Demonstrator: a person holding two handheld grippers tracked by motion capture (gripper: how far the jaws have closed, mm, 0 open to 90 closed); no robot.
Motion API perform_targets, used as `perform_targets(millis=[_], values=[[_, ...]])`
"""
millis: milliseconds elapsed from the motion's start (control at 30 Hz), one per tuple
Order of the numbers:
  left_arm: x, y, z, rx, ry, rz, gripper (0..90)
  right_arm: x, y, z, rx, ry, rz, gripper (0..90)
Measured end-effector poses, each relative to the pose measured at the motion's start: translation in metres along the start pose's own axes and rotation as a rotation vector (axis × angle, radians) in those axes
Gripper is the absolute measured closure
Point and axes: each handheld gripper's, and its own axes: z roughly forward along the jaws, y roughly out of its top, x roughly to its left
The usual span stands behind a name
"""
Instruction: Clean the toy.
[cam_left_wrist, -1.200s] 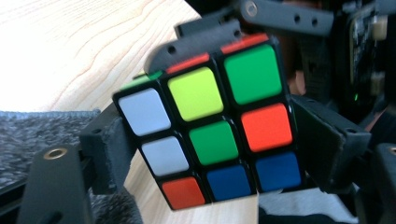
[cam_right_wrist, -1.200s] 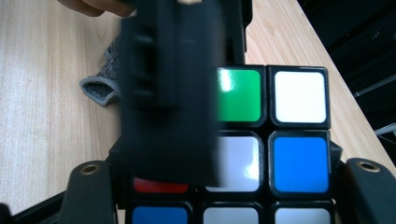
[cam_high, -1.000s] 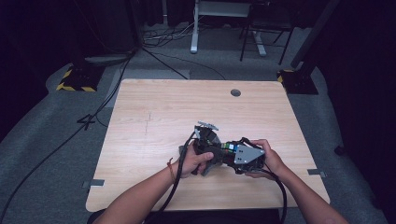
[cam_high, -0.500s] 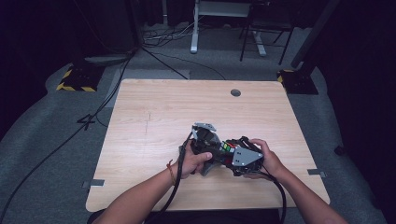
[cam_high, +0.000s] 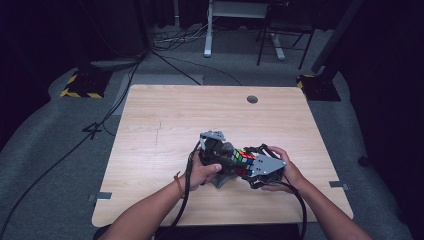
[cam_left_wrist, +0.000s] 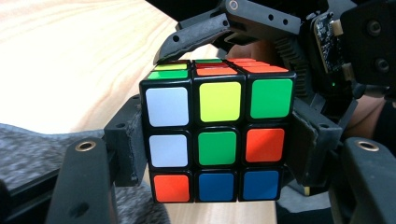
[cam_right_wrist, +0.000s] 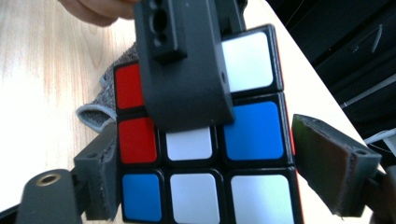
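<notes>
A scrambled puzzle cube (cam_left_wrist: 217, 135) is held between the two grippers above the near-right part of the wooden tabletop (cam_high: 165, 125); in the left gripper view the left gripper (cam_left_wrist: 215, 149) has its jaws pinching the cube's two sides, pads flat against them; in the right gripper view the right gripper (cam_right_wrist: 210, 172) has one jaw touching the cube's side, while the other seems to stand slightly off it, though the angle is poor, so I cannot tell its grip; a grey cloth (cam_right_wrist: 100, 107) lies on the tabletop beneath the cube.
</notes>
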Motion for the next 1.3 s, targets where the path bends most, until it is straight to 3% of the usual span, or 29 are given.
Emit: perform_targets(millis=[67,333,433,500,567,733,900,1067,1133,1300], values=[[0.001,0.001,-0.002,-0.008,-0.01,0.003,33.9,-0.001,-0.001,-0.001,-0.009,0.005,0.01,16.5],[0.004,-0.001,-0.026,-0.034,0.046,0.034,33.9,-0.008,-0.009,-0.007,-0.023,0.015,0.079,15.9],[0.003,-0.004,-0.038,-0.038,0.076,0.06,33.9,-0.014,-0.013,-0.01,-0.04,0.049,0.135,18.2],[0.001,-0.007,-0.047,-0.031,0.106,0.093,33.9,-0.019,-0.017,-0.013,-0.048,0.096,0.187,20.7],[0.0,-0.01,-0.057,-0.028,0.129,0.122,33.9,-0.025,-0.023,-0.013,-0.034,0.159,0.25,21.0],[-0.004,-0.018,-0.077,-0.035,0.182,0.178,33.9,-0.032,-0.033,0.0,0.019,0.204,0.354,23.5],[-0.007,-0.027,-0.09,-0.03,0.203,0.21,33.9,-0.032,-0.028,0.016,0.017,0.241,0.377,26.9],[-0.008,-0.035,-0.102,-0.046,0.221,0.223,33.9,-0.023,-0.014,0.032,0.023,0.253,0.316,26.8],[-0.008,-0.038,-0.105,-0.046,0.222,0.233,33.9,-0.023,-0.008,0.037,0.005,0.277,0.324,25.8],[-0.005,-0.042,-0.112,-0.035,0.216,0.231,33.9,-0.017,0.007,0.066,0.02,0.28,0.302,23.5]])
